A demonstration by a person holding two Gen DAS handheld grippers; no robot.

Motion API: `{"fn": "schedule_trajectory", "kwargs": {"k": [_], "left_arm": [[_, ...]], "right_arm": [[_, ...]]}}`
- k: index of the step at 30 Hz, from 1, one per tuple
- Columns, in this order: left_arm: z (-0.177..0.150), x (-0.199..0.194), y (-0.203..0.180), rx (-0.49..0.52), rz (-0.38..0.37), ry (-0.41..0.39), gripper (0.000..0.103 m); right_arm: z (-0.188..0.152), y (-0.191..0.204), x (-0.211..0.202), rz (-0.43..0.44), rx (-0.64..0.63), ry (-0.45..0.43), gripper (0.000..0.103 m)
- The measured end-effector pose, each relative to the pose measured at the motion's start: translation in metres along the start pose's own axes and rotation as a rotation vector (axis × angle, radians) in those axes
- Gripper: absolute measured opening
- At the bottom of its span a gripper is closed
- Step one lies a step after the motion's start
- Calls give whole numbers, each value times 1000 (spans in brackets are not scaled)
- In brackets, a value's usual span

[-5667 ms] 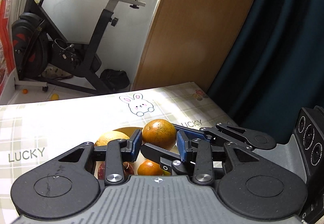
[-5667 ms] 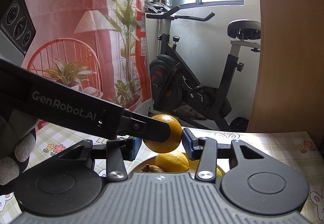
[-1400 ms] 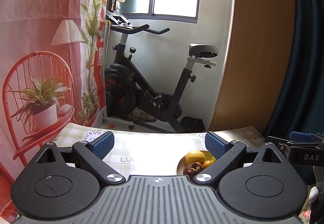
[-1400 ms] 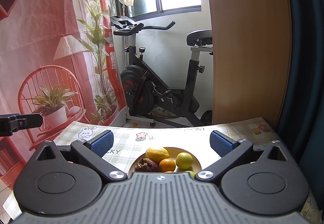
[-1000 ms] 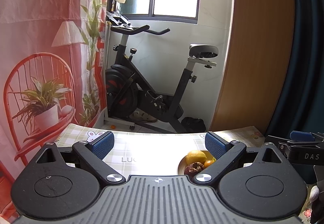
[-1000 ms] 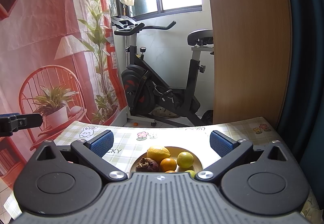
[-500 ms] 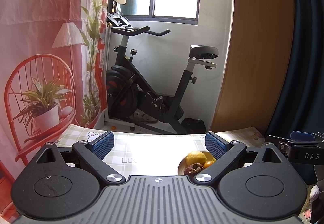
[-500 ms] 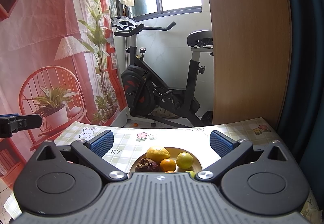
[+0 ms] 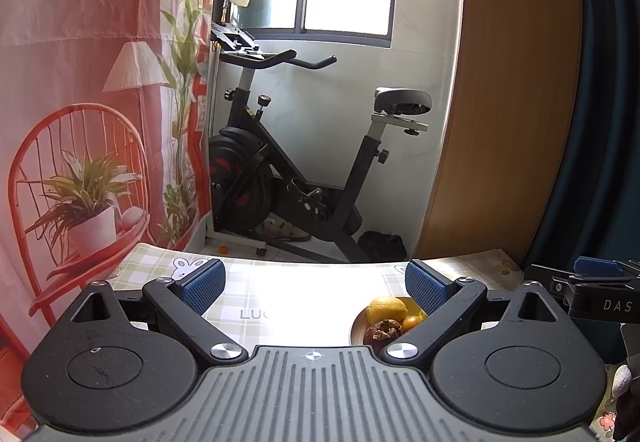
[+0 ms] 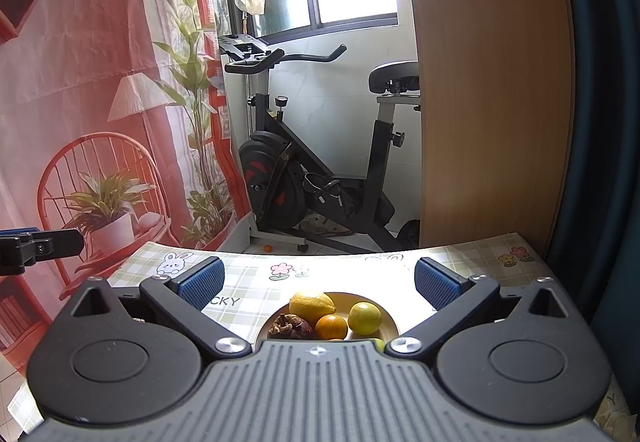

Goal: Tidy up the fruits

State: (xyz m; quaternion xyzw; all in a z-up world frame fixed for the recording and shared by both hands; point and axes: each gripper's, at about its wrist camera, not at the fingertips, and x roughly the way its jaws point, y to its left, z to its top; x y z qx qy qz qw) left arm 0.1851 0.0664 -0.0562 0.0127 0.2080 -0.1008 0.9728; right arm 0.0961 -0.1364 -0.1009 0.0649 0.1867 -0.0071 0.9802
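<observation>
A yellow plate [image 10: 386, 312] on the checked tablecloth holds a lemon [image 10: 311, 303], a small orange [image 10: 331, 326], a yellow-green round fruit [image 10: 364, 317] and a dark brown mangosteen [image 10: 291, 326]. The plate [image 9: 357, 324] also shows in the left wrist view with the lemon [image 9: 385, 308] on it. My right gripper [image 10: 318, 280] is open and empty, held back above the plate. My left gripper [image 9: 314, 282] is open and empty, to the left of the plate. Each gripper's tip shows at the edge of the other's view.
The table [image 10: 248, 282] has a checked cloth with bunny and flower prints. Behind it stand an exercise bike [image 10: 320, 170], a wooden panel [image 10: 488, 102], a dark curtain [image 10: 600, 102] and a red printed backdrop [image 10: 80, 102]. A small orange [image 10: 268, 249] lies on the floor.
Compared with several seconds ago, both grippers have let go of the orange, opened wide and pulled back from the plate. Over the last second they hardly move.
</observation>
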Motion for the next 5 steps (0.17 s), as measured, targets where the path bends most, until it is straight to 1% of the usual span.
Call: {"fn": "schedule_trajectory", "kwargs": {"k": [5], "left_arm": [[-1, 0, 0, -5, 4, -3, 98]], "right_arm": [[0, 0, 0, 0, 1, 0, 103]]}}
